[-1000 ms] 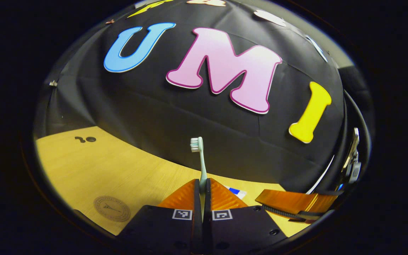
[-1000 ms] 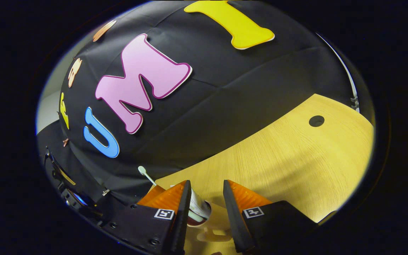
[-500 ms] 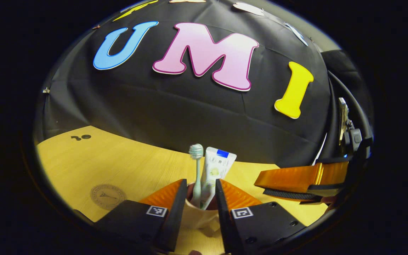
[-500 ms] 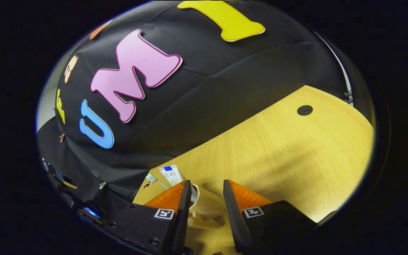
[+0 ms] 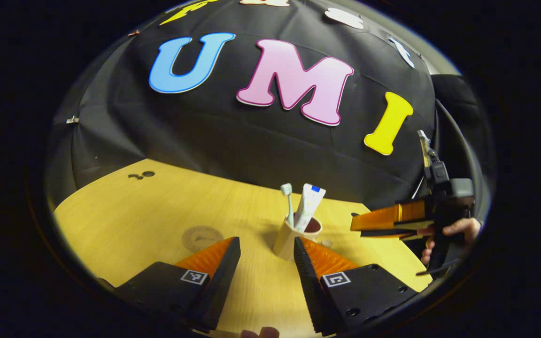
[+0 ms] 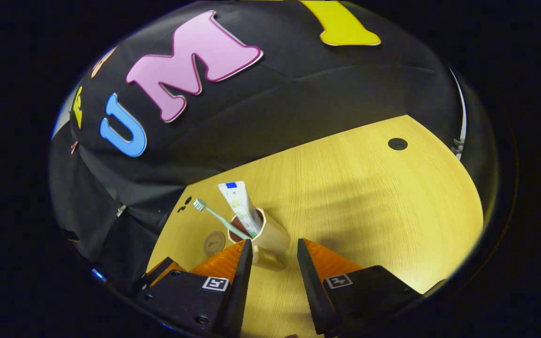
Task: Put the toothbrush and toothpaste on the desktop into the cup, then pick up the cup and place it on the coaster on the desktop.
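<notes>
A beige cup [image 5: 285, 240] stands upright on the wooden desktop [image 5: 125, 220]. In it lean a pale green toothbrush [image 5: 289, 203], head up, and a white toothpaste tube [image 5: 309, 206]. My left gripper [image 5: 265, 244] is open, and the cup stands just beyond its right fingertip. A round brown coaster [image 5: 202, 237] lies left of the cup. My right gripper [image 6: 274, 246] is open too, with the cup [image 6: 271, 234] and its handle right ahead of the tips. The toothbrush [image 6: 215, 217], the tube [image 6: 240, 206] and the coaster [image 6: 214, 243] are in the right gripper view as well.
In the left gripper view the right gripper [image 5: 359, 224] hangs right of the cup, held by a hand [image 5: 456, 229]. A round hole [image 6: 397, 143] sits in the desktop's far right part, and small dark holes [image 5: 141, 176] near the back left. The black cloth wall closes the back.
My left gripper let the toothbrush go into the cup, opened wide and pulled back. The right gripper also drew back, so the whole cup now shows ahead of it.
</notes>
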The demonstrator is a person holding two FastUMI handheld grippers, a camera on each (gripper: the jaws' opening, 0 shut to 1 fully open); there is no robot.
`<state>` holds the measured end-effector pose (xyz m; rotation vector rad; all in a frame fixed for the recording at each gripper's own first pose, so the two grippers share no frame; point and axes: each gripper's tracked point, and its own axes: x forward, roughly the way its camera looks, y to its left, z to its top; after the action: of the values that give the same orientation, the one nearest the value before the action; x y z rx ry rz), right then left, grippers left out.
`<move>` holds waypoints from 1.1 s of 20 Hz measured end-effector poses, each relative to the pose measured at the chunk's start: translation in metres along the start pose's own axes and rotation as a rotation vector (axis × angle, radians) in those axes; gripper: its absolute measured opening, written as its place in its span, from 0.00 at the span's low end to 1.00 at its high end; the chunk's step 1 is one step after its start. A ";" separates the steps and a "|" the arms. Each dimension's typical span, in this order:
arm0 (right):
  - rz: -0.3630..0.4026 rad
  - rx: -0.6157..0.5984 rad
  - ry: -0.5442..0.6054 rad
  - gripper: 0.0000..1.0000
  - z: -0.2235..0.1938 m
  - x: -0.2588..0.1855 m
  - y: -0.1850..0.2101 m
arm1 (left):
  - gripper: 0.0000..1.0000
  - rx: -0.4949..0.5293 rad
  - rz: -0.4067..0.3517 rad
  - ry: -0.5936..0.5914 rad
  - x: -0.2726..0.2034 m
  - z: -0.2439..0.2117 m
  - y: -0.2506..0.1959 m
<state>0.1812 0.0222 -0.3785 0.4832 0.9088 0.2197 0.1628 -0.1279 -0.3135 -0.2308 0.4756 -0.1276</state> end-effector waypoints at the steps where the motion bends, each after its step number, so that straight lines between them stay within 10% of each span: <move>1: -0.008 -0.021 0.031 0.64 -0.004 -0.001 0.004 | 0.74 -0.003 0.008 0.023 -0.017 -0.005 0.010; 2: -0.025 -0.043 0.051 0.75 -0.004 0.000 0.007 | 0.74 -0.007 0.014 0.043 -0.034 -0.010 0.020; 11: -0.157 -0.283 0.315 0.72 -0.049 0.041 0.011 | 0.75 0.017 0.076 0.106 -0.143 -0.025 0.081; 22: -0.245 -0.402 0.441 0.69 -0.054 0.079 0.014 | 0.75 -0.037 0.094 0.125 -0.161 -0.042 0.095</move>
<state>0.1860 0.0806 -0.4546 -0.0583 1.3068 0.2826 0.0075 -0.0156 -0.3024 -0.2371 0.6124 -0.0411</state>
